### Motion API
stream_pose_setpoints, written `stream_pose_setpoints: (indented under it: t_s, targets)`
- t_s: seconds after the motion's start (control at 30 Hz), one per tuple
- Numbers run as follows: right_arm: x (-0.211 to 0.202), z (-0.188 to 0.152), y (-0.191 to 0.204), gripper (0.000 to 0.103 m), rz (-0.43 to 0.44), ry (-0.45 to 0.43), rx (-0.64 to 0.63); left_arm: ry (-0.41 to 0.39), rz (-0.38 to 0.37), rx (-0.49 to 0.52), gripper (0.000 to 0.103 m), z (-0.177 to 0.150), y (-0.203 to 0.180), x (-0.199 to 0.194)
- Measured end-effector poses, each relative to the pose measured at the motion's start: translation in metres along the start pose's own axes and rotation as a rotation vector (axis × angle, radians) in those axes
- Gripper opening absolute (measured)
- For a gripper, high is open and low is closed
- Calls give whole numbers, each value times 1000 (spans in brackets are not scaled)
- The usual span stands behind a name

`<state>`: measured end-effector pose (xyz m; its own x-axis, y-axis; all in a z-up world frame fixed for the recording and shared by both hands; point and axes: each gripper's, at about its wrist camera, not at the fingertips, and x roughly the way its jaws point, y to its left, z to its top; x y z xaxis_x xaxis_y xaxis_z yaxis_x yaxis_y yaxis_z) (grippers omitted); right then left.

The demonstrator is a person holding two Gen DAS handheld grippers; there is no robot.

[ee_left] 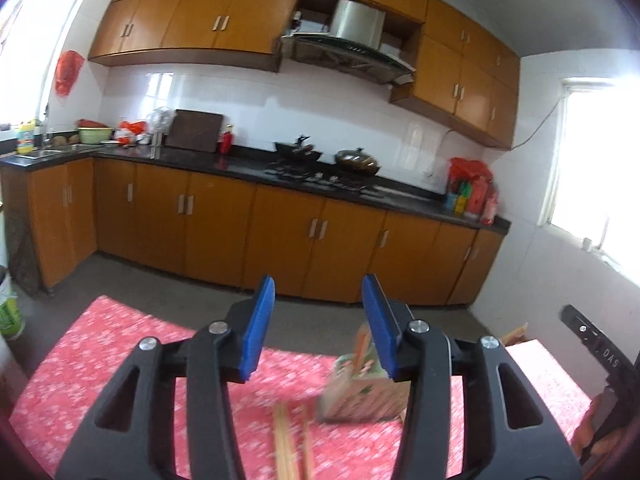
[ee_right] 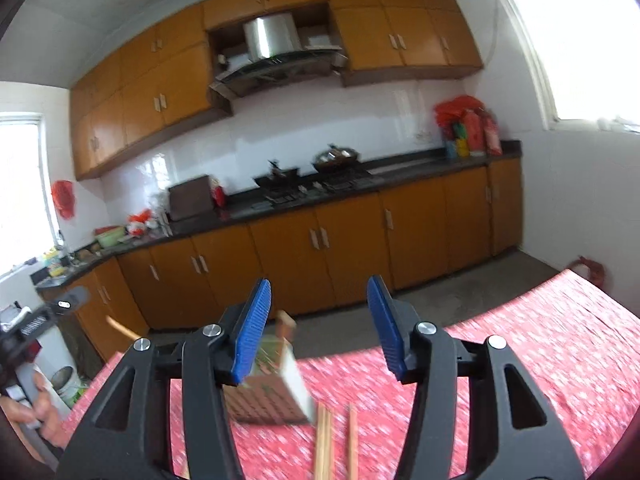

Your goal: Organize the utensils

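Basically both grippers, left gripper (ee_left: 318, 328) and right gripper (ee_right: 318, 328), hang spread and empty above the red tablecloth (ee_left: 100, 360). Loose chopsticks (ee_right: 326, 440) lie bottom centre of the right view, touching or just beside the box holder (ee_right: 276, 392). Best approach, probably: lower the right one, straddle a single stick crosswise, pinch mid-length; blur hides the exact count.

left tool (ee_left: 319, 304) open above chopsticks (ee_left: 290, 440) beside utensil holder (ee_left: 360, 388) on red tablecloth (ee_left: 120, 360).
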<state>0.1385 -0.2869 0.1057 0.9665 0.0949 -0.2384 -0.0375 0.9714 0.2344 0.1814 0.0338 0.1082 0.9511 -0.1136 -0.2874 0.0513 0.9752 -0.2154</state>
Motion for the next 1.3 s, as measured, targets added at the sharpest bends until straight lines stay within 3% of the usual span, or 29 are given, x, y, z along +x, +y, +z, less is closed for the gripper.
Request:
stream_pose_setpoints:
  t_s: [0.13,0.2,0.3,0.43,0.57,0.63,0.7,0.83,1.1,1.3]
  targets:
    - [8,-42,-27,52,-67,151,4,95,89,47,50,-40,27,-9]
    - [21,-77,-38,49,-75,281,4,164,121,73,50,-66,38,-6]
    - [40,-125,-44,34,-27,466,33,273,122,71,50,-101,51,1]
    - [49,-169,-31,31,18,584,18,405,94,47,49,-144,59,11]
    - [54,-193,-15,29,12,633,-29,467,62,35,45,-168,57,12]
    - [57,-201,-13,14,-17,631,-66,494,45,34,38,-177,52,14]
    - [59,-199,-18,8,-52,628,-88,519,26,35,33,-185,48,14]
    - [59,-194,-37,8,-119,618,-23,556,2,46,24,-193,38,19]
    - [52,-196,-42,8,-122,613,-37,616,10,103,14,-211,24,30]
    - [54,-196,-38,8,-114,617,-60,603,55,140,9,-211,22,35]
